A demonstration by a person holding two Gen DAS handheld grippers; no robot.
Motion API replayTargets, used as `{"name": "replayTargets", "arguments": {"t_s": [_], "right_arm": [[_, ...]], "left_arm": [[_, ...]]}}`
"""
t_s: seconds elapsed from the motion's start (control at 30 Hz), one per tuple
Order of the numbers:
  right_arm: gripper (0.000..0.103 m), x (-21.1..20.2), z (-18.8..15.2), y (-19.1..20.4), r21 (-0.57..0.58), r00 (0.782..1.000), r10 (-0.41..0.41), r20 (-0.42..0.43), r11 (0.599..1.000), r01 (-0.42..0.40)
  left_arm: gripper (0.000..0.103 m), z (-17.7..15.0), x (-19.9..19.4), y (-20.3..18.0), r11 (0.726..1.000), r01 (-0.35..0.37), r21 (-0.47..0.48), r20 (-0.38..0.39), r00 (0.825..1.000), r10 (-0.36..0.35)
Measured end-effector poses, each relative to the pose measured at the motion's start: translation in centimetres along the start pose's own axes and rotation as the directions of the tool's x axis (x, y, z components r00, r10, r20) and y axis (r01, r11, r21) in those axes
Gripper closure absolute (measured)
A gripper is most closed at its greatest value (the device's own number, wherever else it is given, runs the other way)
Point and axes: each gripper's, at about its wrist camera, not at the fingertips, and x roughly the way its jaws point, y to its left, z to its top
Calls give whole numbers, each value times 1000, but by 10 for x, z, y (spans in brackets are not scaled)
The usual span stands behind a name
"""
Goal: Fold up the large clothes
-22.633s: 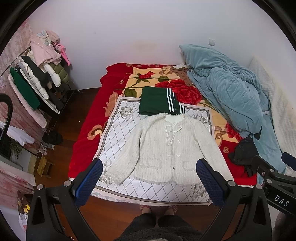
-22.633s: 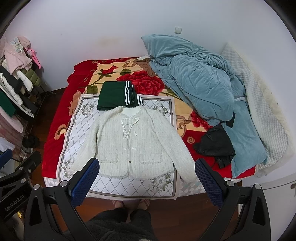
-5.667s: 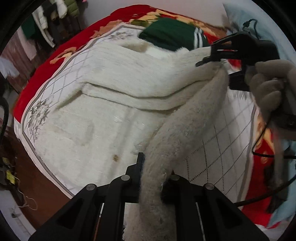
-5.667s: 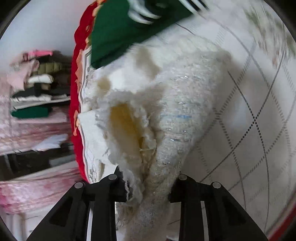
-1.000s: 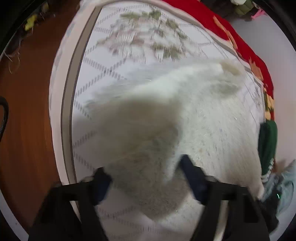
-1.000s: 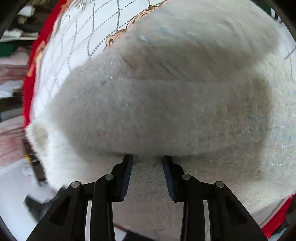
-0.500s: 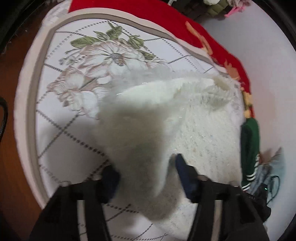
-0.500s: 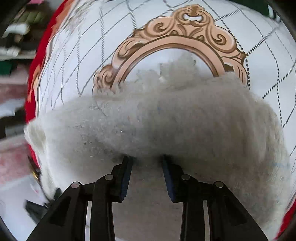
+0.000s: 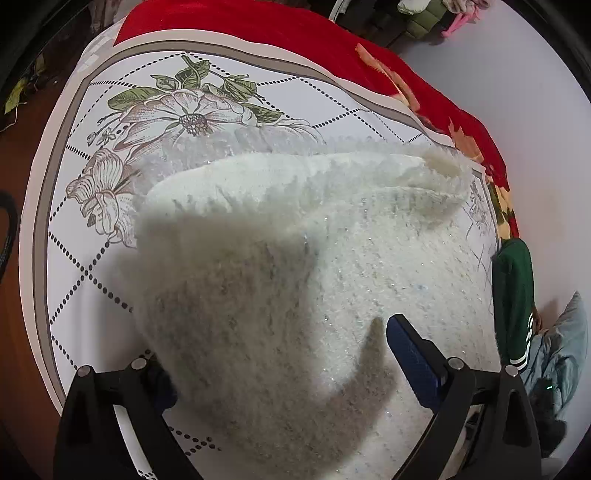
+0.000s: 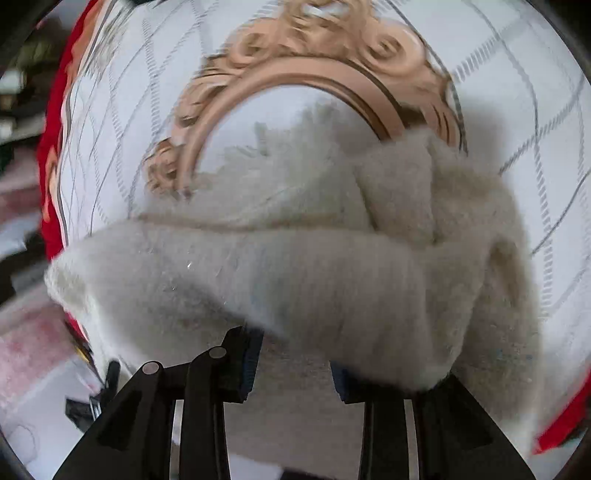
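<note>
The white fuzzy cardigan (image 9: pixel 332 258) lies on the white mat (image 9: pixel 74 229) with the dotted diamond grid and flower print, and the mat serves as the landmark here. In the left wrist view the garment covers most of the mat's middle, with one thick fold raised toward the camera and a fringed hem edge (pale, slightly glittery) resting just short of the printed flower (image 9: pixel 184 114).

The left gripper (image 9: pixel 280 354) stands wide apart, its blue-padded right finger (image 9: pixel 413 354) bare and clear of the knit, while the raised fold drapes between the two fingers and over the left one; it pinches nothing.

In the right wrist view, which is blurred, a bunched roll of the same cardigan (image 10: pixel 295 273) sits across the mat's tan scrolled frame print (image 10: pixel 295 77). The right gripper (image 10: pixel 291 365) has its fingers part-way apart with knit lying between and over them; whether the pads truly press the cloth cannot be told.

Beyond the mat's grey border lies the red blanket (image 9: pixel 295 33) with floral pattern. At the mat's far edge from the left gripper rests a folded green garment (image 9: pixel 513 295) with white stripes, and past it a bluish quilt (image 9: pixel 565 347).
</note>
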Motion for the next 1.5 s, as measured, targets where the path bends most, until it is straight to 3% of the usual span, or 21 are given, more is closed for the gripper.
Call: {"name": "replayTargets", "arguments": {"t_s": [0.07, 0.13, 0.2, 0.23, 0.3, 0.33, 0.43, 0.5, 0.57, 0.6, 0.63, 0.7, 0.83, 0.9, 1.0, 1.07, 1.17, 1.23, 1.37, 1.43, 1.5], "right_arm": [[68, -25, -10, 16, -70, 998, -3, 61, 998, 7], [68, -40, -20, 34, -150, 994, 62, 87, 988, -48], [68, -32, -24, 51, -195, 990, 122, 74, 975, -105], [68, -14, -20, 57, -208, 994, 88, 69, 975, -72], [69, 27, -8, 68, -200, 998, 37, 60, 979, -24], [69, 34, -2, 62, -155, 996, 75, 55, 986, -66], [67, 16, 2, 58, -94, 995, 103, -9, 990, -103], [67, 0, -4, 49, -75, 986, 165, 0, 983, -165], [63, -23, -20, 33, -72, 978, 202, 43, 977, -198], [55, -37, -28, 21, -76, 976, 204, 70, 977, -199], [52, -53, -41, 7, -83, 974, 201, 106, 978, -193], [50, -66, -62, -18, -74, 970, 182, 160, 982, -172], [33, -83, -103, -80, -1, 964, 57, 261, 998, -59], [32, -63, -110, -102, 28, 971, 38, 235, 999, -46], [32, -21, -113, -121, 51, 986, 102, 129, 993, -109], [33, 5, -115, -123, 54, 979, 183, 89, 981, -188], [33, 32, -112, -115, 55, 962, 261, 85, 962, -266], [34, 36, -112, -105, 20, 957, 274, 94, 961, -277], [35, 38, -114, -106, -3, 950, 302, 84, 953, -302], [35, 39, -114, -110, -1, 947, 312, 80, 950, -313], [35, 42, -111, -113, 12, 938, 338, 72, 940, -340]], "left_arm": [[6, 2, -2, 3, 999, 17, -29, 4, 1000, -17], [6, 3, -3, 5, 998, 29, -58, 6, 1000, -29], [6, 3, -4, 7, 997, 32, -72, 9, 999, -32], [6, 3, -4, 7, 997, 30, -72, 11, 1000, -30], [6, 2, -5, 6, 998, 21, -62, 12, 1000, -20], [6, 3, -5, 4, 998, 15, -56, 12, 1000, -15], [6, 5, -5, 4, 998, 14, -64, 9, 1000, -13], [6, 7, -4, 3, 998, 6, -70, 18, 1000, -5], [22, 8, -3, -5, 998, -35, -46, 41, 998, 37], [51, 9, -4, -8, 996, -85, -19, 58, 995, 86], [73, 10, -4, -11, 995, -104, 1, 74, 992, 103], [83, 14, -4, -15, 995, -98, 20, 89, 991, 96], [88, 24, -21, -28, 995, -85, 57, 145, 986, 76], [88, 31, -38, -37, 994, -64, 84, 182, 982, 48], [89, 39, -70, -59, 984, -55, 170, 251, 968, 11], [89, 40, -87, -77, 963, -71, 260, 300, 954, -10], [89, 26, -112, -111, 894, -88, 439, 340, 937, -74], [89, 4, -123, -138, 814, -81, 576, 326, 935, -137], [89, -65, -125, -176, 589, -2, 808, 187, 949, -254], [89, -108, -117, -188, 460, 72, 885, 69, 957, -282], [89, -145, -107, -191, 357, 164, 920, -58, 956, -289]]}}
